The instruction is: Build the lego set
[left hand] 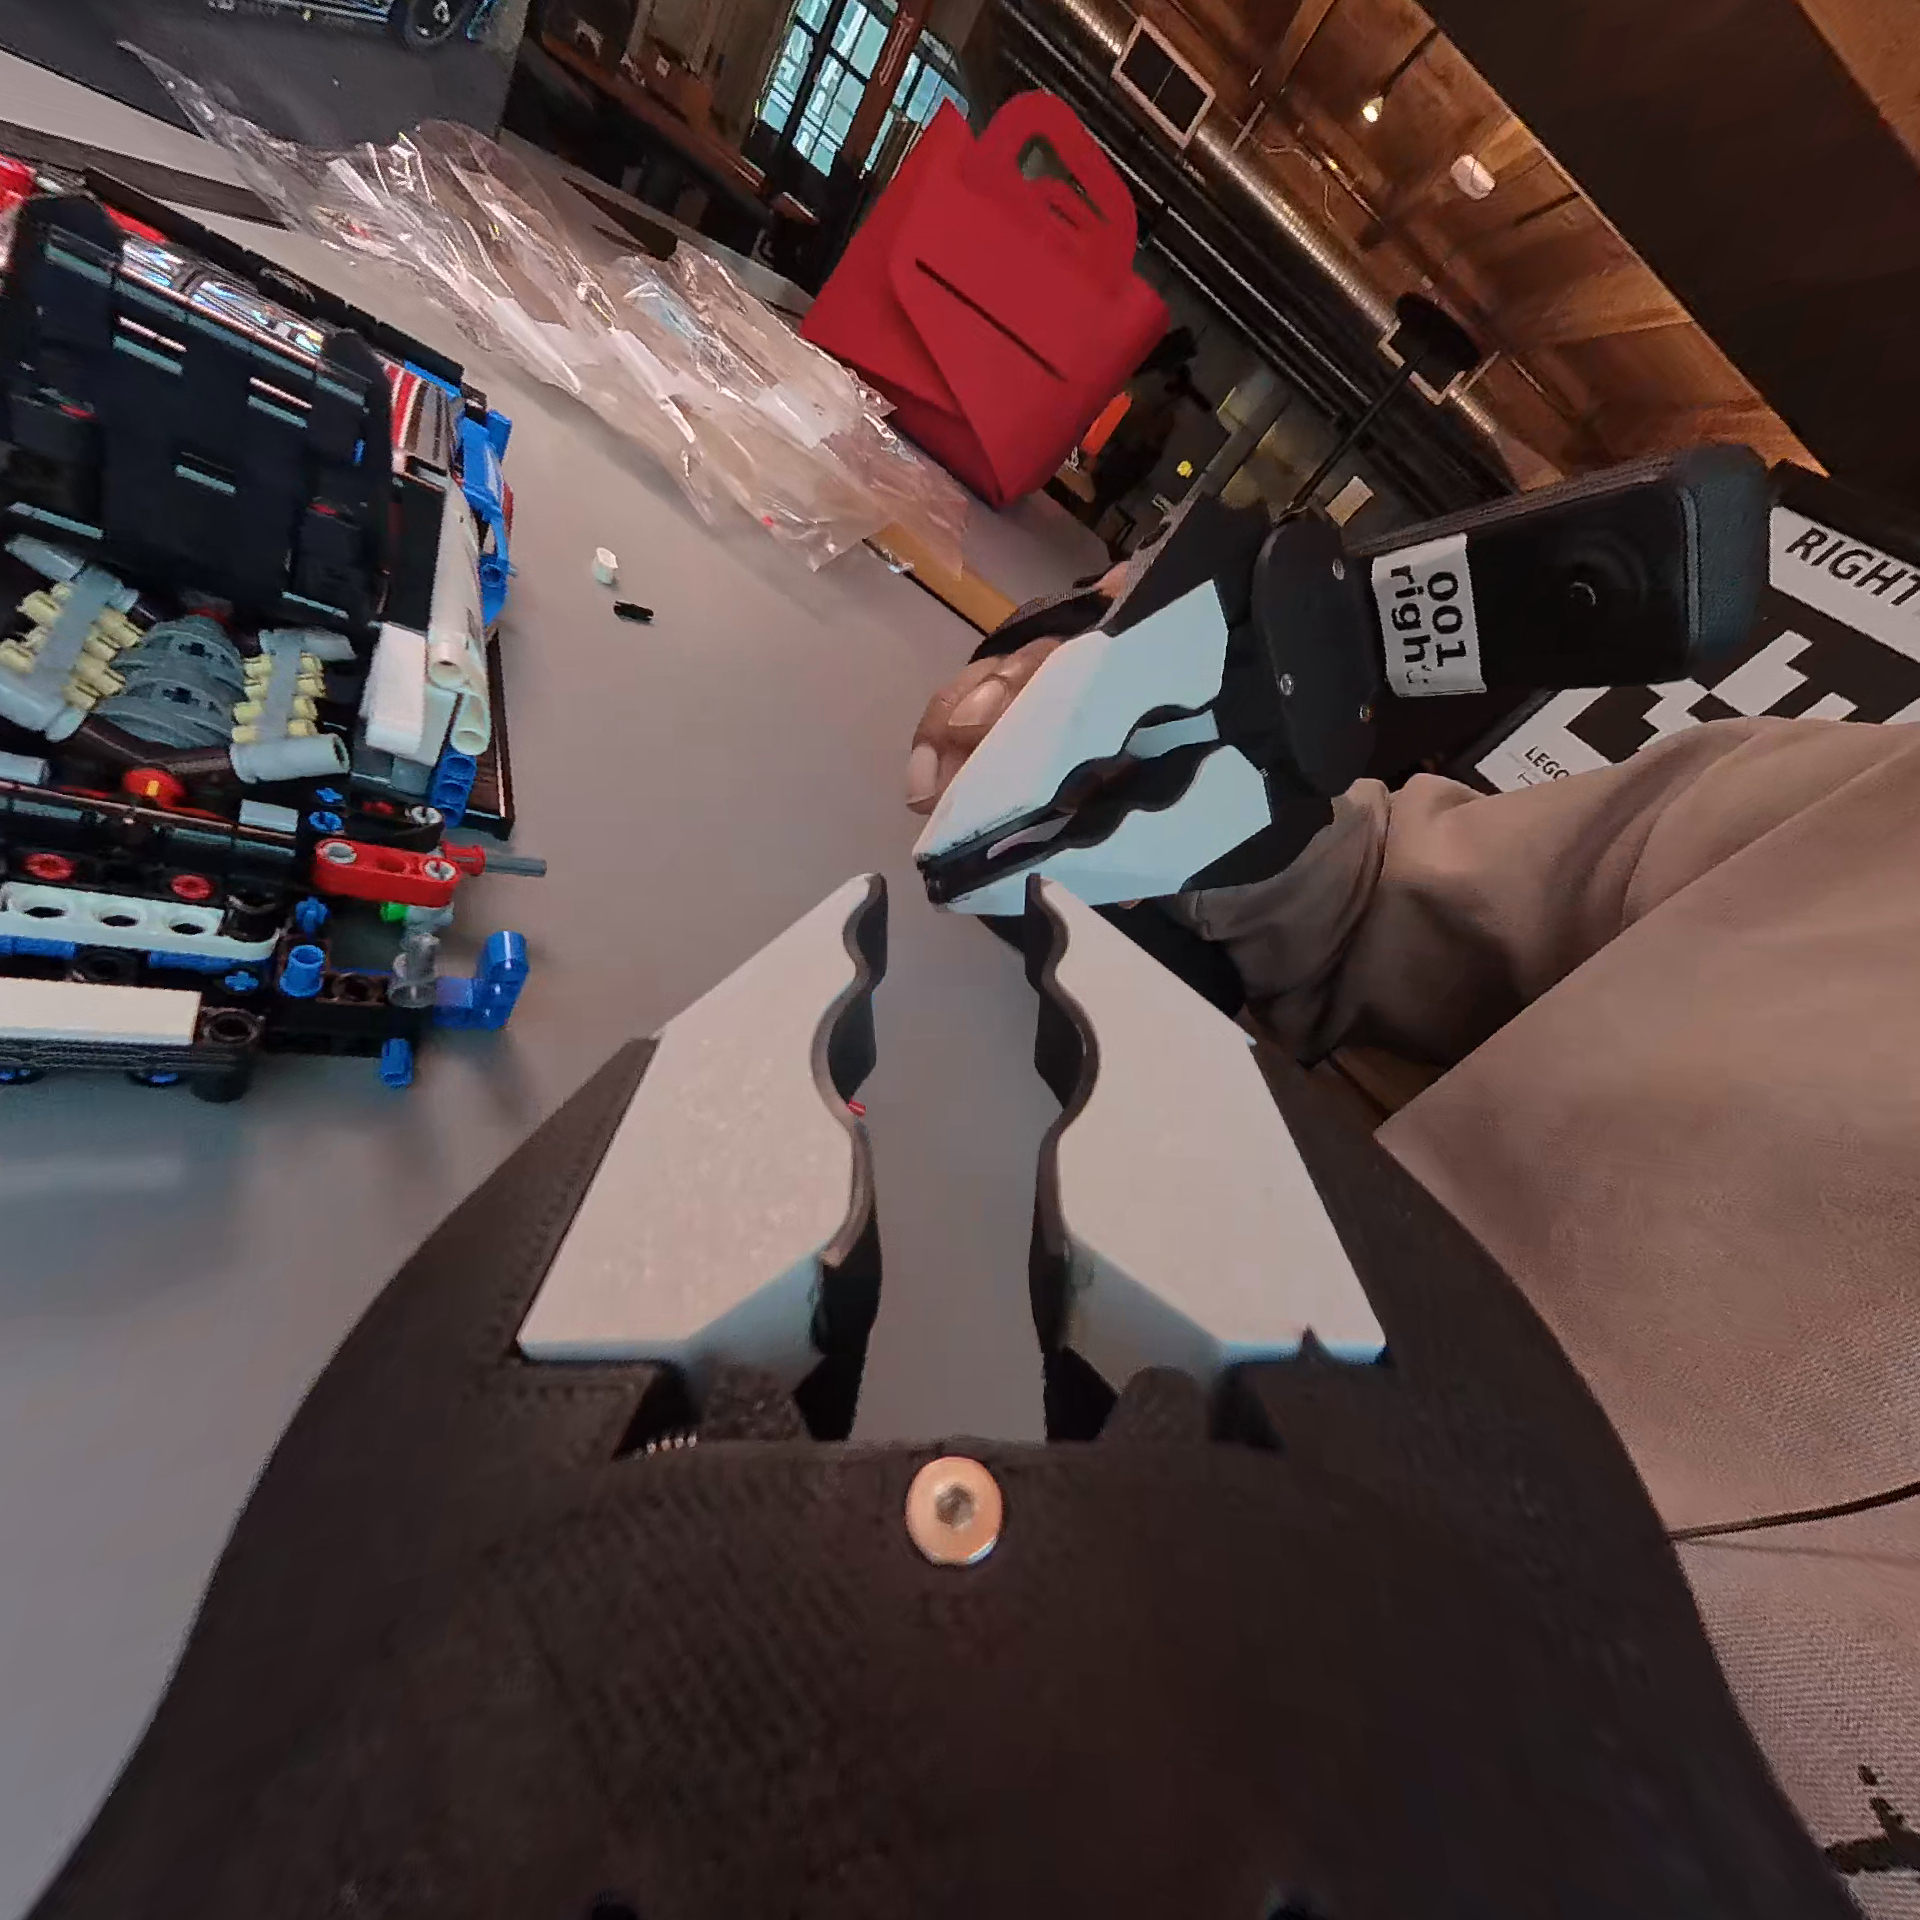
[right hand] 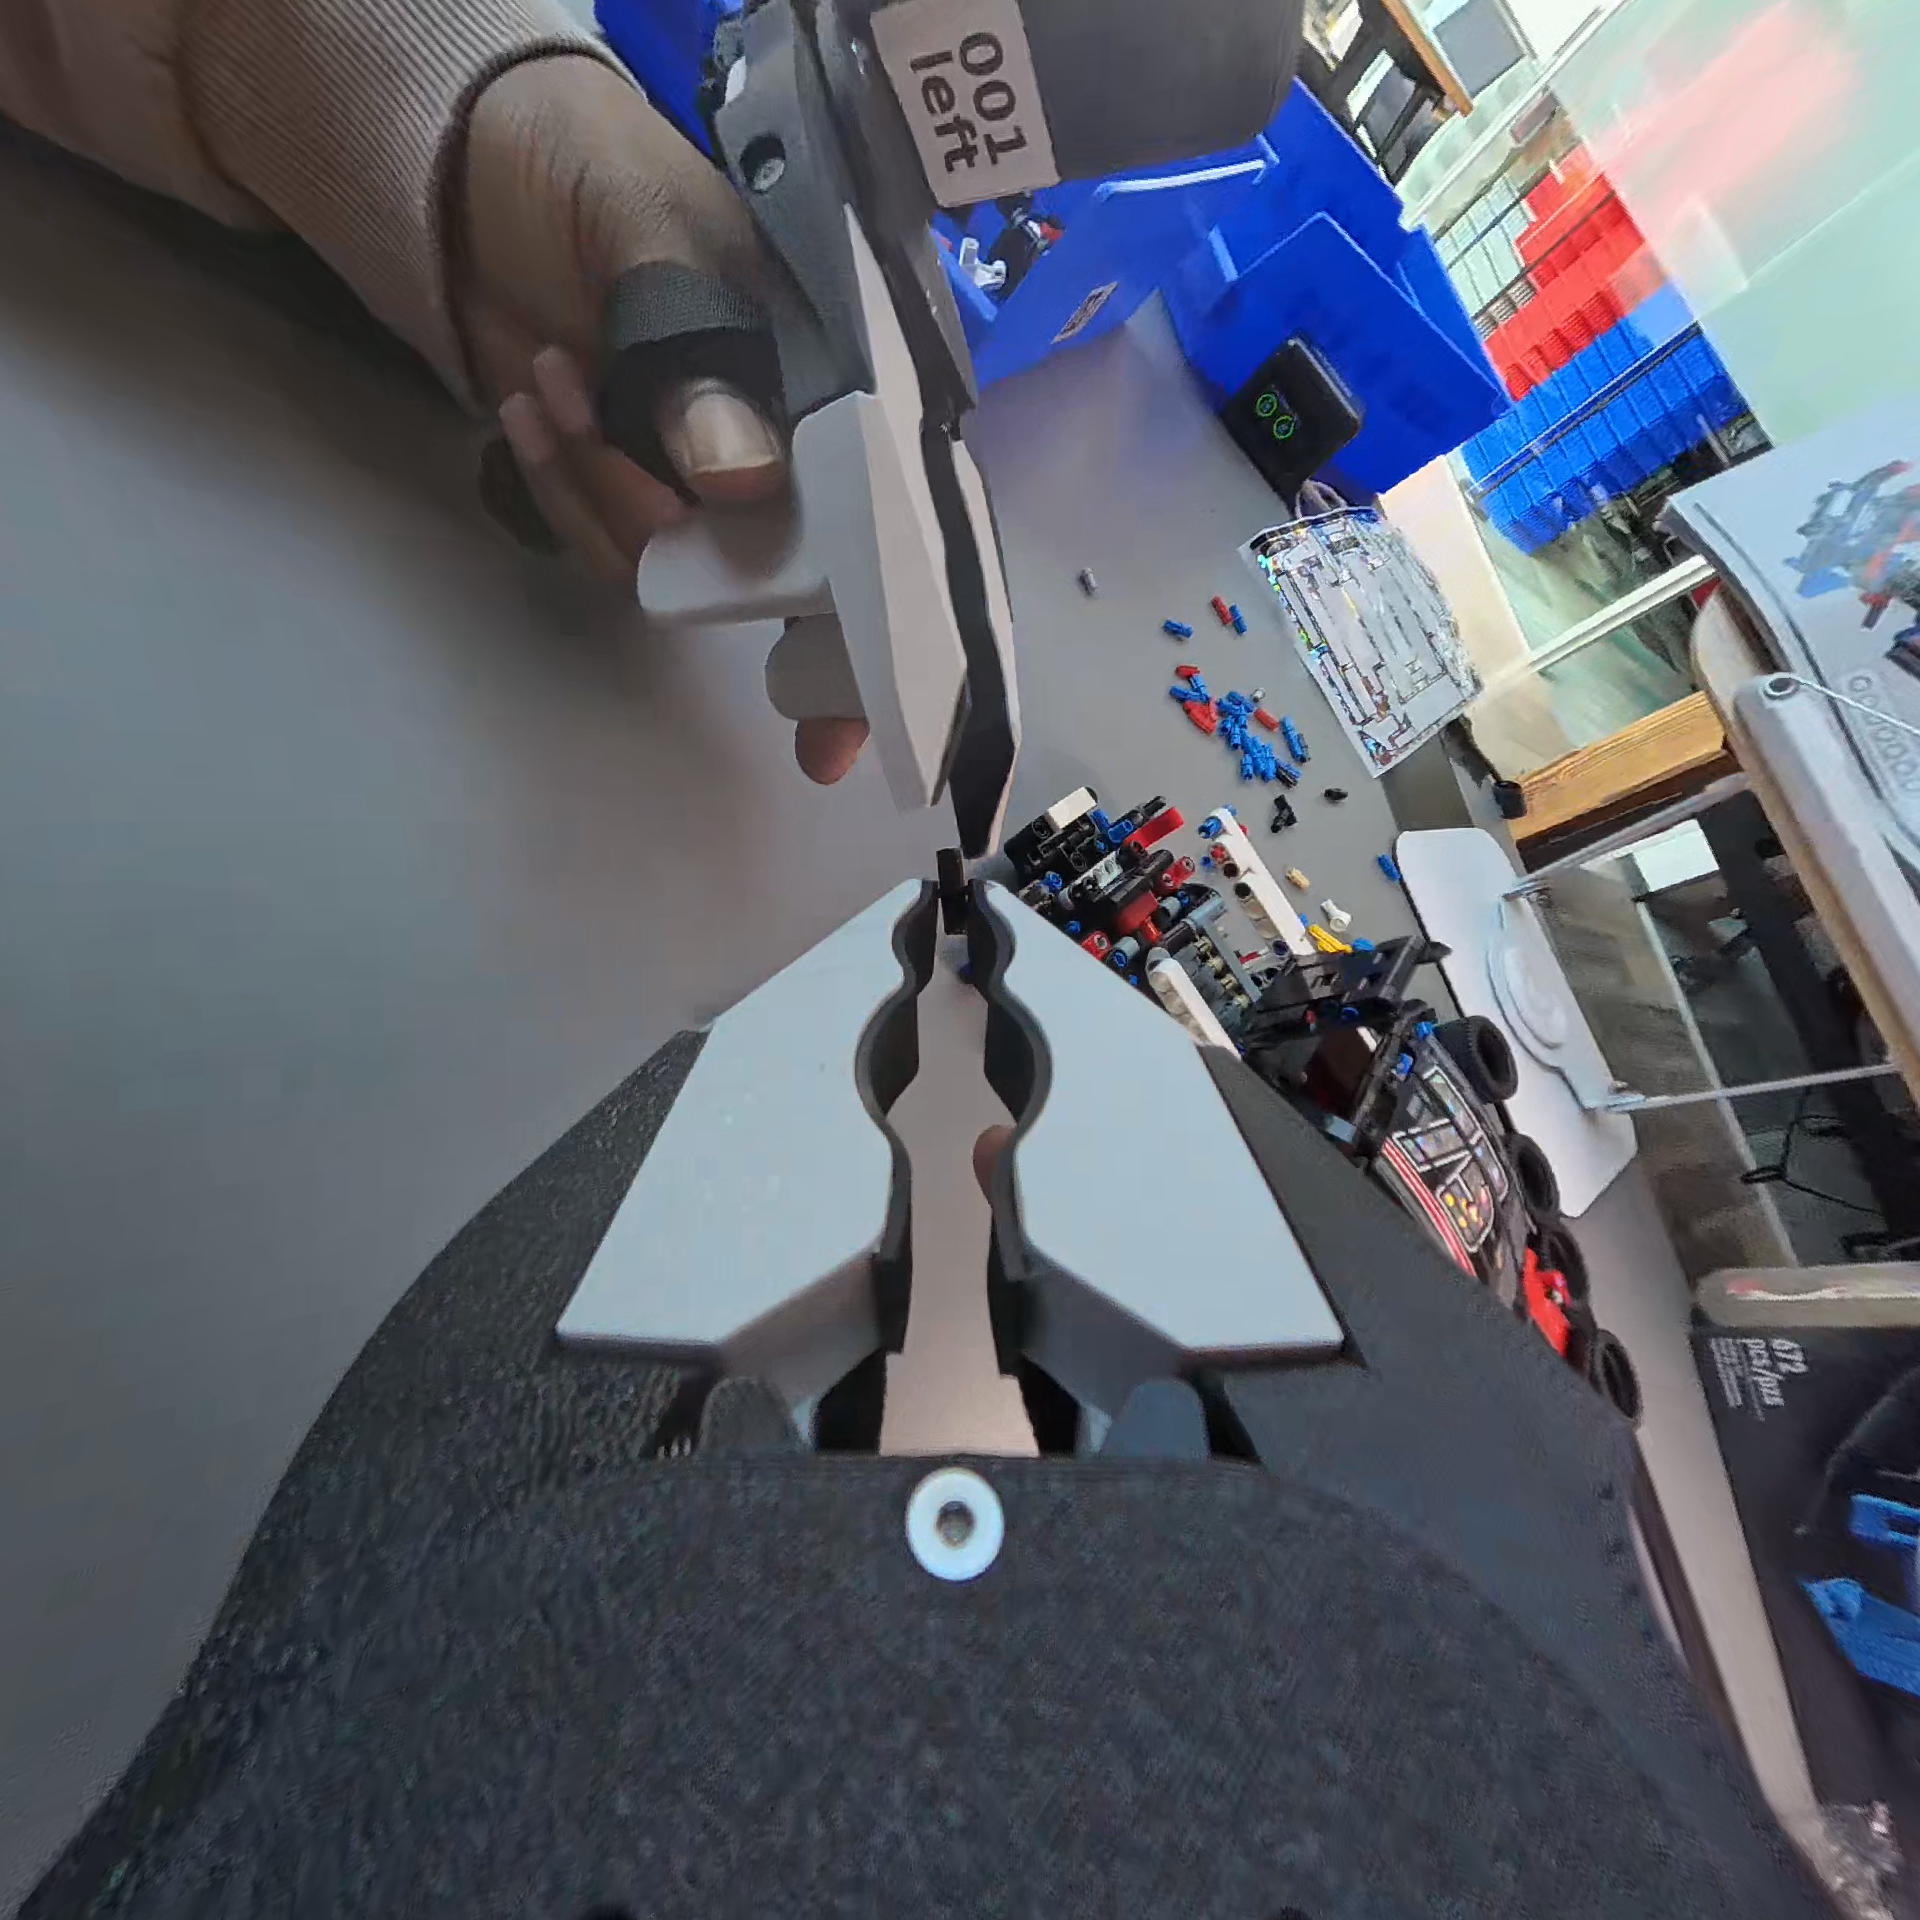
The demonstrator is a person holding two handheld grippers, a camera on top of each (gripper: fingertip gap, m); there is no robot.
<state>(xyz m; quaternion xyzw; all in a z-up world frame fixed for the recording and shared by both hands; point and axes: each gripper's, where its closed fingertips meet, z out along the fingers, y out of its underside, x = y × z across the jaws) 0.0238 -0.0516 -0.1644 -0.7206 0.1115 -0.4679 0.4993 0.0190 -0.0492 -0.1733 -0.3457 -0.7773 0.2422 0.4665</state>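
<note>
Right claw: my right gripper [right hand: 951, 902] is pinched nearly closed on a small black piece [right hand: 950, 890] at its very tips.
Left claw: my left gripper [left hand: 956, 894] has its jaws parted with a clear gap and nothing between them; its tips sit just beside the right gripper's tips, above the grey tabletop [left hand: 727, 727].
Hands: I see a hand [left hand: 961, 717] in a tan sleeve behind the right gripper.
Model: the partly built lego car [left hand: 229, 623], black with blue, red and white parts, lies on the tabletop to the left in the left wrist view.
Loose parts: a scatter of blue and red pins [right hand: 1242, 717] lies farther along the tabletop.
Far side: crumpled clear plastic bags [left hand: 623, 332] lie near the tabletop's far edge, with a red bag [left hand: 987, 301] beyond them.
</note>
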